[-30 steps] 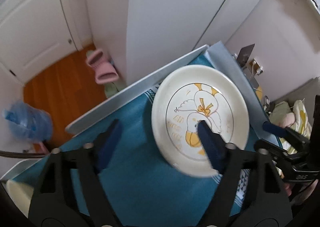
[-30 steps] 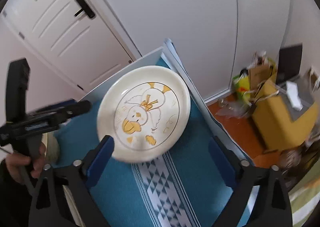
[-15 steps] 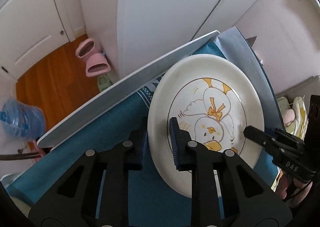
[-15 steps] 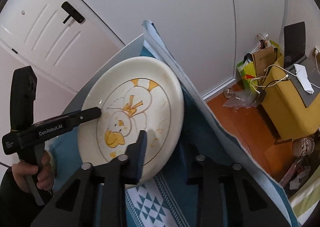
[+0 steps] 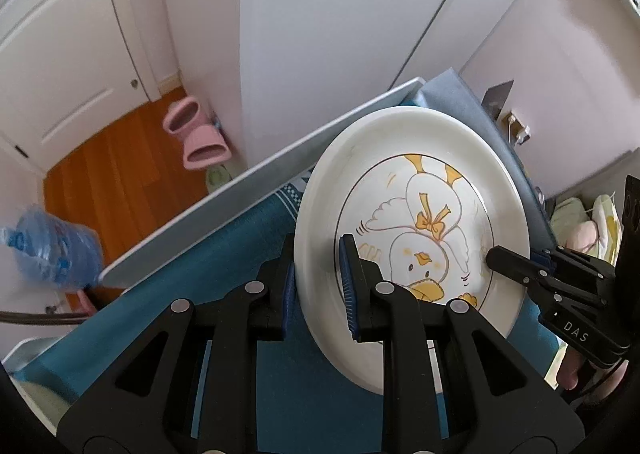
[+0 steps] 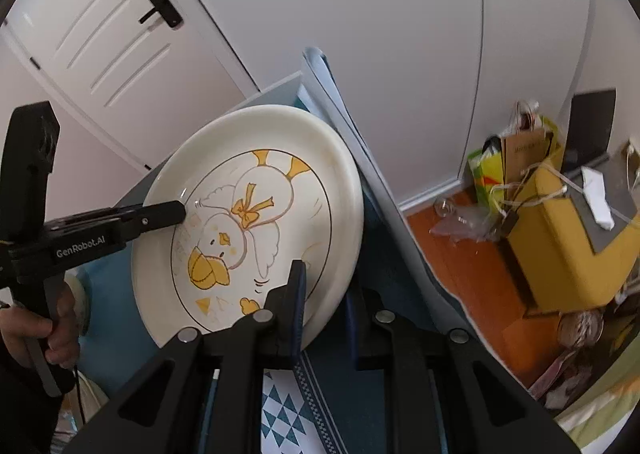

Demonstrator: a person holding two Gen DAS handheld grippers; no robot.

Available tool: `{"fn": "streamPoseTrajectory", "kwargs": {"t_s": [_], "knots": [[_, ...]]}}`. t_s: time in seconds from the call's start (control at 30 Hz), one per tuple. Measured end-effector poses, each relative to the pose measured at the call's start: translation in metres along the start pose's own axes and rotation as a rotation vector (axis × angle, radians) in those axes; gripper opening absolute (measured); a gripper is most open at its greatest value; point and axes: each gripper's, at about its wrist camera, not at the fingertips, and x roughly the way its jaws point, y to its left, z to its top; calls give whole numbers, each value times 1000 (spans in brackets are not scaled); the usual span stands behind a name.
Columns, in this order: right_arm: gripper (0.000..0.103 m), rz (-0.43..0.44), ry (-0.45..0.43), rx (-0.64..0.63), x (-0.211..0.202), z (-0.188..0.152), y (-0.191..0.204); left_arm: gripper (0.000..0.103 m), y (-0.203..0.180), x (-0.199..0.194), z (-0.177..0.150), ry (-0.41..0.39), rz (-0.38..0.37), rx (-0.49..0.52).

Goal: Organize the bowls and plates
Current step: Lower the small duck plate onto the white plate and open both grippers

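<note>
Covering the table: a teal cloth (image 5: 224, 254) with a white triangle-patterned band (image 6: 288, 410) lies over the grey table (image 5: 240, 190).
Room, left to right: white door (image 5: 52, 54), blue water jug (image 5: 52, 250) on the wood floor, pink slippers (image 5: 196, 134), white wall panels, a yellow box (image 6: 560, 238) with paper bags at the far right.
Plate: the duck plate (image 5: 436, 174) is tilted up off the cloth, held on both sides.
Left gripper (image 5: 318, 286): jaws clamped on the plate's left rim, one finger behind, one on the face.
Right gripper (image 6: 324, 302): jaws clamped on the plate's right rim.
Change: a second ago both grippers stood wide open around the plate; now both pinch it, and the plate sits closer and steeper.
</note>
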Motion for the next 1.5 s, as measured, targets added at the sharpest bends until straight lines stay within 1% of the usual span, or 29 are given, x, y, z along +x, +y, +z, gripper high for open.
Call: {"fn": "streamPoseTrajectory", "kwargs": {"t_s": [0.13, 0.27, 0.43, 0.6, 0.73, 0.8, 0.9, 0.93, 1.0, 1.03, 1.1, 1.2, 1.37, 1.5], "knots": [[16, 18, -21, -29, -19, 3, 8, 18, -3, -29, -3, -39, 15, -15], [16, 55, -25, -75, -44, 5, 23, 18, -6, -71, -16, -84, 45, -42], [16, 104, -5, -149, -76, -2, 50, 18, -6, -126, -48, -132, 86, -97], [16, 150, 12, -235, -101, -20, 80, 18, 0, -180, -96, -172, 135, -178], [16, 186, 37, -302, -113, -41, 106, 18, 8, -208, -135, -186, 171, -239], [16, 211, 57, -343, -114, -56, 121, 18, 13, -223, -162, -194, 210, -260], [16, 245, 81, -396, -110, -74, 138, 18, 23, -233, -198, -188, 245, -320], [16, 255, 93, -412, -107, -81, 146, 18, 27, -234, -205, -184, 251, -338], [16, 279, 125, -453, -99, -95, 158, 18, 35, -238, -231, -176, 270, -401], [16, 286, 136, -466, -96, -99, 162, 18, 36, -237, -236, -175, 277, -418], [16, 308, 173, -501, -86, -113, 171, 18, 42, -237, -260, -165, 293, -477], [16, 319, 220, -545, -74, -129, 182, 18, 48, -229, -287, -149, 303, -543], [16, 308, 253, -633, -53, -146, 197, 18, 60, -209, -318, -143, 291, -639], [16, 303, 252, -689, -44, -152, 205, 18, 62, -191, -333, -151, 285, -687]]}}
